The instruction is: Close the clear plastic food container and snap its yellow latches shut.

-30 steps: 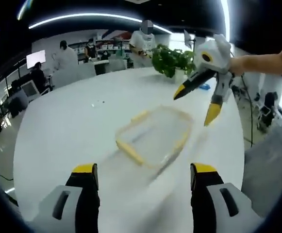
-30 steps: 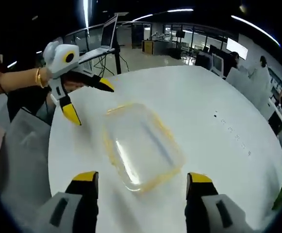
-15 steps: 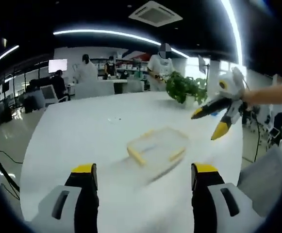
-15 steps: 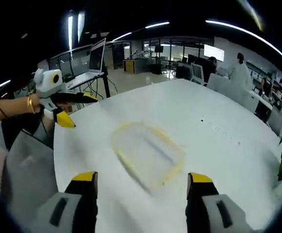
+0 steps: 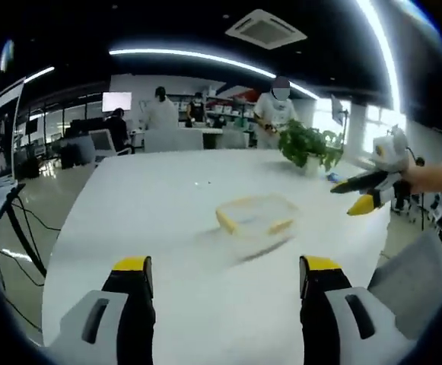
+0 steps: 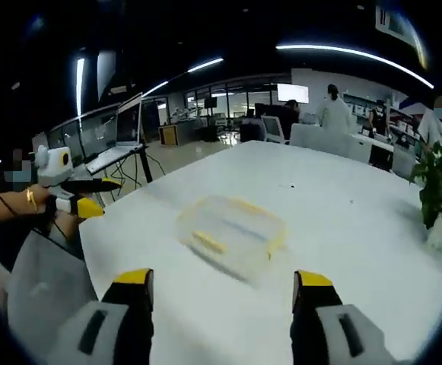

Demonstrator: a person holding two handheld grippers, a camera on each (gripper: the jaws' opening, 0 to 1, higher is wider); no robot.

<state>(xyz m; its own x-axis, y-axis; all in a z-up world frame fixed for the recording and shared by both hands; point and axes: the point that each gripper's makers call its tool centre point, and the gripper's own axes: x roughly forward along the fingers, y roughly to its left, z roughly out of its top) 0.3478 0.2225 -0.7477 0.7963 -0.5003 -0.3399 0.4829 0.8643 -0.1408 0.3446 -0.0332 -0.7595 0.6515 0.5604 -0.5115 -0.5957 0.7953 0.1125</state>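
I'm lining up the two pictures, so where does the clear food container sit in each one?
Left gripper view: the clear container sits on the white table, just right of centre, above the gap between the claw tips.
Right gripper view: the container is near centre, slightly left.
Shared landmark: the potted plant, at the table's far edge, at the right edge here.

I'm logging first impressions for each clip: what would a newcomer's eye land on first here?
The clear plastic food container with yellow latches, alone near the middle of the big white round table, with both grippers held off it. Next, the right gripper hovering open at the table's edge in the left gripper view, and the left gripper likewise in the right gripper view. A potted plant stands at the far rim.
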